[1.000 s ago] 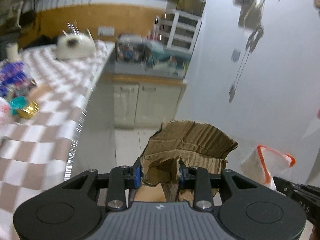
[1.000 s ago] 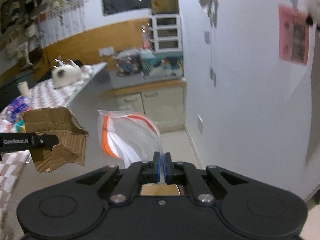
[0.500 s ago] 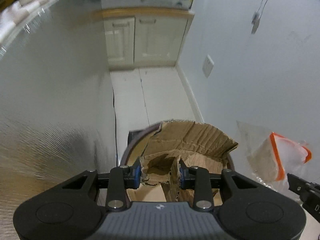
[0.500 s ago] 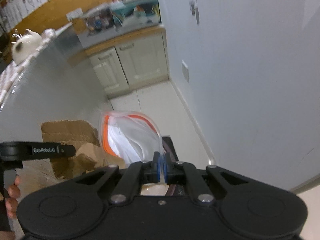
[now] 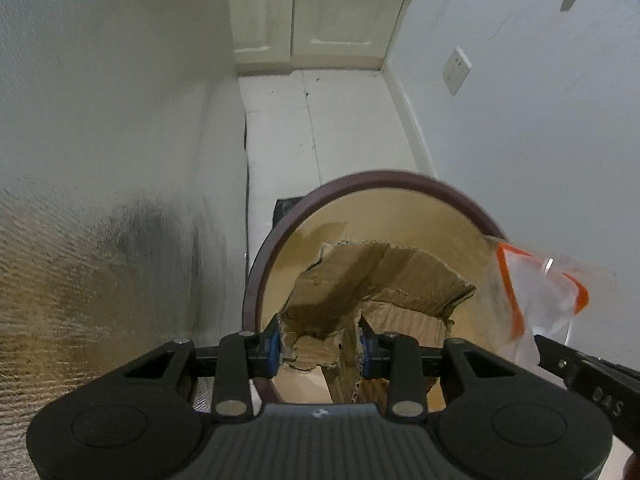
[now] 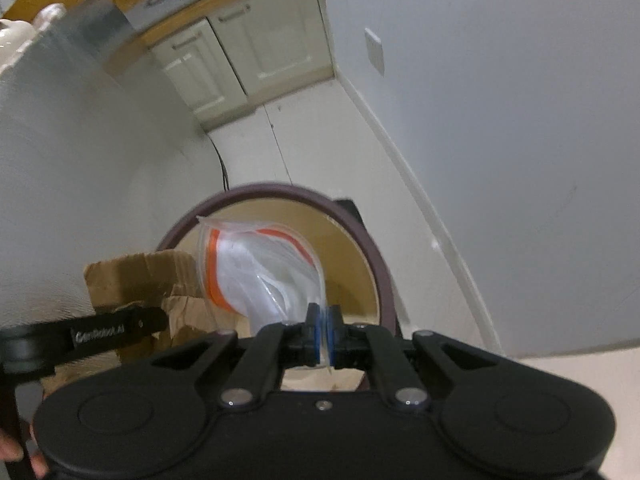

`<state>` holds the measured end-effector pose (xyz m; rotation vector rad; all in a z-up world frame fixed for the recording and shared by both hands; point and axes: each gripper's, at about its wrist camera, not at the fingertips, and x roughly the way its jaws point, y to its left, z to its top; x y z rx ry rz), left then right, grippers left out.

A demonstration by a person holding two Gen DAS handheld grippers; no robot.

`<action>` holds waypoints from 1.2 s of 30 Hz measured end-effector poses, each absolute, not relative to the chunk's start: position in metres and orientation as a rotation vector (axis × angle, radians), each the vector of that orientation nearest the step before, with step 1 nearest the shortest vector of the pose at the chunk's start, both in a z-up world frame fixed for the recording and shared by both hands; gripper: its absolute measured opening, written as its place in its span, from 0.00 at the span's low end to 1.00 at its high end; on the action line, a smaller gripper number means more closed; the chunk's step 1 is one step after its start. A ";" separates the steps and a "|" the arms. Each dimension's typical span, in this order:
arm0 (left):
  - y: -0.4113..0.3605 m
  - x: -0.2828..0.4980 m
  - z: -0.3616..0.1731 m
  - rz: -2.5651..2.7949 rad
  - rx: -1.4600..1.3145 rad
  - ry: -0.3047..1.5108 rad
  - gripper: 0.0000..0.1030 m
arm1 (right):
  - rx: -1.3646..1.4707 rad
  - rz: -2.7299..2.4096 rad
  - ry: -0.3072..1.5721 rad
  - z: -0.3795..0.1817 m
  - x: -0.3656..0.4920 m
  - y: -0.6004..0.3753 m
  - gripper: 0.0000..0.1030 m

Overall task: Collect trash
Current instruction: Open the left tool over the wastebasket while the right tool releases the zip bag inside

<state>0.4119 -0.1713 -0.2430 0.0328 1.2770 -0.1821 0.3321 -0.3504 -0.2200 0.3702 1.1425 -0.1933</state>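
White floor [image 5: 320, 120] | bin [image 5: 400, 208]: cardboard [image 5: 380, 280] inside | bag [image 6: 260, 272] above

Cardboard [image 5: 372, 280] and plastic bag [image 6: 260, 272] hide the bin's [image 5: 256, 280] bottom

Left gripper [image 5: 320, 350] angled steeply down, blue-padded fingers [image 5: 273, 344] clamped on torn cardboard piece [image 5: 372, 280], jaws set a little apart by folded board between them. Right gripper [image 6: 323, 330] likewise tipped steeply down, fingers [image 6: 313, 330] pressed fully together on corner of clear plastic zip bag [image 6: 260, 276]. Grippers side by side, close: right gripper's finger tip enters left wrist view at lower right; left gripper's arm crosses right wrist view at lower left. Person's fingertips [image 6: 12, 450] just visible at bottom left edge, on left gripper's handle.
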 end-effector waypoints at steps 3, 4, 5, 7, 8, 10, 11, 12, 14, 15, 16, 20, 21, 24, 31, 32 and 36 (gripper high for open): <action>-0.172 0.414 -0.250 -0.169 0.043 1.288 0.36 | 0.391 -0.214 1.181 -0.235 0.337 -0.348 0.04; -0.172 0.415 -0.252 -0.165 0.043 1.288 0.37 | 0.396 -0.222 1.191 -0.239 0.339 -0.348 0.04; -0.172 0.415 -0.254 -0.161 0.047 1.288 0.39 | 0.401 -0.230 1.200 -0.244 0.340 -0.347 0.04; -0.173 0.415 -0.258 -0.154 0.052 1.290 0.44 | 0.405 -0.239 1.215 -0.250 0.342 -0.346 0.04; -0.173 0.416 -0.261 -0.150 0.050 1.290 0.47 | 0.405 -0.241 1.221 -0.254 0.344 -0.344 0.04; -0.174 0.416 -0.262 -0.149 0.047 1.285 0.52 | 0.402 -0.239 1.229 -0.256 0.347 -0.342 0.04; -0.175 0.416 -0.263 -0.153 0.050 1.283 0.57 | 0.399 -0.238 1.230 -0.257 0.348 -0.341 0.05; -0.176 0.416 -0.263 -0.158 0.053 1.280 0.60 | 0.397 -0.235 1.231 -0.258 0.349 -0.340 0.05; -0.176 0.416 -0.264 -0.162 0.058 1.279 0.72 | 0.387 -0.226 1.231 -0.259 0.349 -0.339 0.05; -0.176 0.415 -0.264 -0.165 0.060 1.279 0.74 | 0.383 -0.223 1.229 -0.259 0.350 -0.340 0.05; -0.176 0.415 -0.264 -0.167 0.062 1.280 0.76 | 0.380 -0.219 1.228 -0.258 0.350 -0.340 0.06; -0.177 0.413 -0.266 -0.169 0.073 1.285 0.81 | 0.365 -0.197 1.222 -0.257 0.349 -0.342 0.11; -0.177 0.413 -0.266 -0.168 0.076 1.285 0.81 | 0.358 -0.192 1.215 -0.257 0.348 -0.343 0.11; -0.176 0.412 -0.267 -0.166 0.080 1.289 0.83 | 0.324 -0.176 1.206 -0.253 0.345 -0.343 0.20; -0.173 0.410 -0.269 -0.157 0.072 1.304 0.92 | 0.252 -0.145 1.222 -0.251 0.343 -0.343 0.33; -0.173 0.409 -0.269 -0.156 0.072 1.306 0.93 | 0.240 -0.141 1.223 -0.251 0.342 -0.342 0.34; -0.172 0.405 -0.269 -0.157 0.070 1.313 0.97 | 0.209 -0.127 1.221 -0.249 0.340 -0.341 0.41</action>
